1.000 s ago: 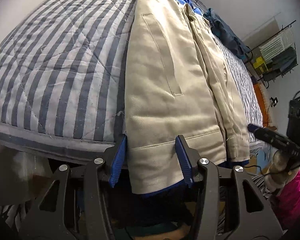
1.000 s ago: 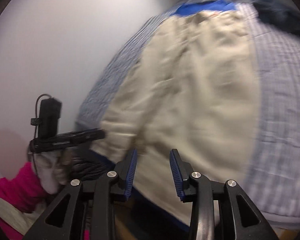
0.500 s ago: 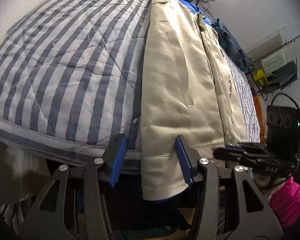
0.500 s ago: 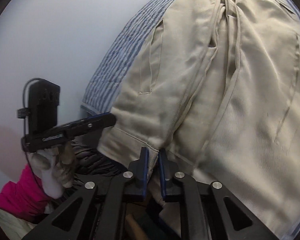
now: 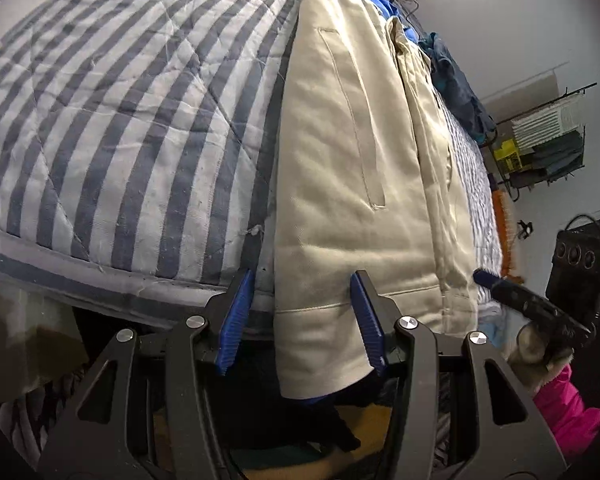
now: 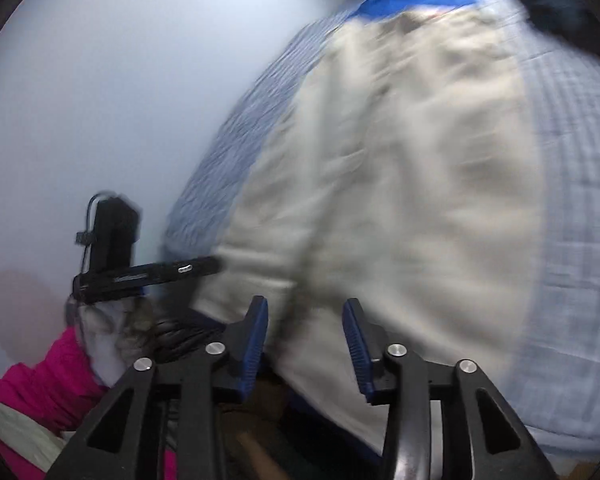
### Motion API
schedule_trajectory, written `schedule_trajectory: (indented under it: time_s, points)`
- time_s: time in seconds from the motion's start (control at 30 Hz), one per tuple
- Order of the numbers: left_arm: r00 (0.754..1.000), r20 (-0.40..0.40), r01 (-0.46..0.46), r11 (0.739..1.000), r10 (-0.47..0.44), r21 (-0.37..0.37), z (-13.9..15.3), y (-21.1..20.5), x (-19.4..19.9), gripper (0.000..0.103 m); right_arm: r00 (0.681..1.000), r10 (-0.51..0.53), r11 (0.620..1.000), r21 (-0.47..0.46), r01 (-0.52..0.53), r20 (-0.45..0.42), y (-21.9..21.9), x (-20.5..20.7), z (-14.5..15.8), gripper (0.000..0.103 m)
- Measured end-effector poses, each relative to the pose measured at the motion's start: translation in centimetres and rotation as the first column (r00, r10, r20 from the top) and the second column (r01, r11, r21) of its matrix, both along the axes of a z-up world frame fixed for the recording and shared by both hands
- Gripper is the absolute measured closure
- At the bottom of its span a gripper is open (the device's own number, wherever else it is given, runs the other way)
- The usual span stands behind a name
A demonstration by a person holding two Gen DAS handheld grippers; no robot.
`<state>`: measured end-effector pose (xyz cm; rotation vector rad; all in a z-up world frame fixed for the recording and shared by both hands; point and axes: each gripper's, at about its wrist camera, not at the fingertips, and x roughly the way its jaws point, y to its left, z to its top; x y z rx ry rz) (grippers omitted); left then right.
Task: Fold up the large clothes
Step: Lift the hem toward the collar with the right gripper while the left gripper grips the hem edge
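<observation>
Bed (image 5: 112, 128) with its blue-and-white striped quilt fills the view, beige jacket (image 5: 352, 184) laid lengthwise on top, hem hanging over the near edge. Right tongs (image 6: 305, 344), clamped on that hem half a second ago, have let go and pulled back; jaws opening, nothing pinched, picture blurred. Left tongs (image 5: 302, 320) unchanged, parted astride the hem corner, not gripping. Twill cloth, blue lining. Wire rack (image 5: 548, 140) by the white wall.

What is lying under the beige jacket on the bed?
The beige jacket lies on a blue-and-white striped quilt. Blue fabric peeks out near its far end. What else it covers cannot be seen.
</observation>
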<state>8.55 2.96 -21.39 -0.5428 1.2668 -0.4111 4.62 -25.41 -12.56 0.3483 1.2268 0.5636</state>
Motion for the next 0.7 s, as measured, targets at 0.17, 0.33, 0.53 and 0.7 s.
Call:
schedule_trajectory:
  time_s: [0.17,0.33,0.53,0.7]
  points:
    - [0.998,-0.036,0.055,0.998,-0.056,-0.030,-0.2,-0.5,0.6,0.053,0.974,-0.193,0.980,-0.069,0.186,-0.121,-7.5,-1.2,-2.5,0.055]
    - [0.994,-0.078,0.069,0.997,-0.072,-0.045,-0.4,-1.1,0.2,0.068,0.963,-0.152,0.986,0.027,0.162,-0.224,-7.6,-2.5,-5.2,0.055]
    - [0.993,-0.088,0.072,0.995,-0.077,-0.064,0.0,-1.4,0.1,0.072,0.964,-0.058,0.986,0.140,0.096,-0.259,-5.4,-2.3,-6.5,0.058]
    - [0.995,-0.052,0.080,0.997,-0.080,-0.006,1.4,-1.9,-0.3,0.080,0.950,-0.081,0.974,0.177,0.139,-0.300,-6.1,-2.2,-6.2,0.082]
